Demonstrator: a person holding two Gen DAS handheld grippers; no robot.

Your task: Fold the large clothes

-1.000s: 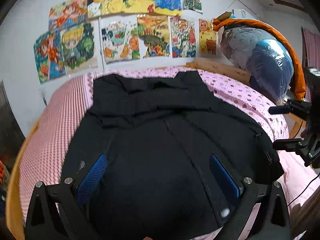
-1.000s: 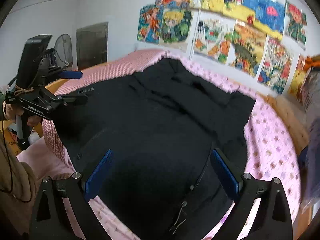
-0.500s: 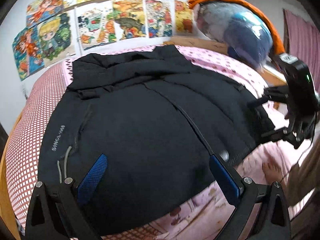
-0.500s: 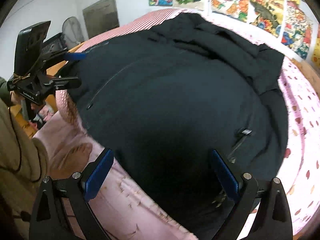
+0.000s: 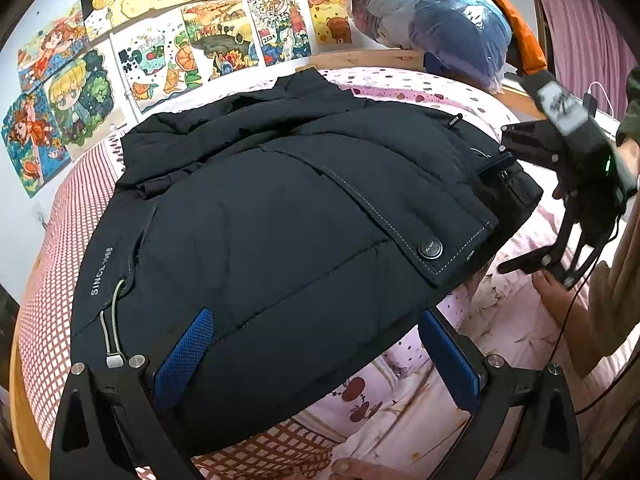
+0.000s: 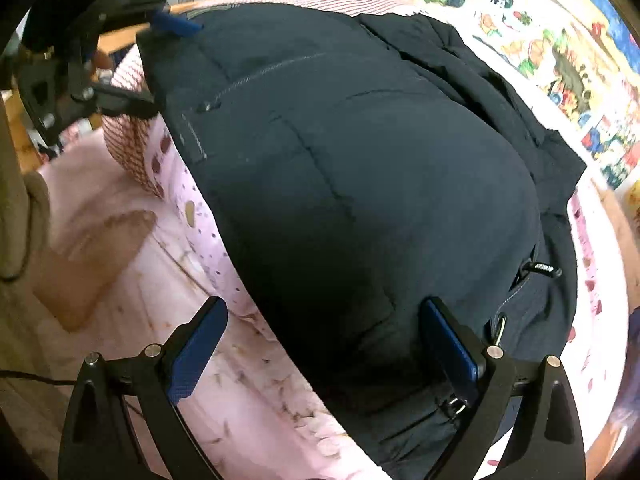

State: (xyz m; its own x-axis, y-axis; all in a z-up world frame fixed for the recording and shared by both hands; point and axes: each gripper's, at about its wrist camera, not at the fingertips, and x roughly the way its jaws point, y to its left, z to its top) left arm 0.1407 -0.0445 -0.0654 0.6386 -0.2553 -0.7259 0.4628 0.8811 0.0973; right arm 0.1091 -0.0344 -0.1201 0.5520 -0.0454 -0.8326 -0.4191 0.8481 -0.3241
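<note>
Jacket [image 5: 280,216], black, padded, large: spread front-up across the bed [image 5: 60,240], hem at the near edge. Left gripper [image 5: 316,354]: jaws wide apart, holding nothing, straddling the near hem by the left toggle cord [image 5: 112,320], apparently placed for a corner grasp. Right gripper [image 6: 320,344]: likewise wide open and empty, poised over the hem's right corner. Snap placket [image 5: 430,248] lies closed. Far wall: drawings [image 5: 160,52]; bagged bedding [image 5: 432,24] at far right.
</note>
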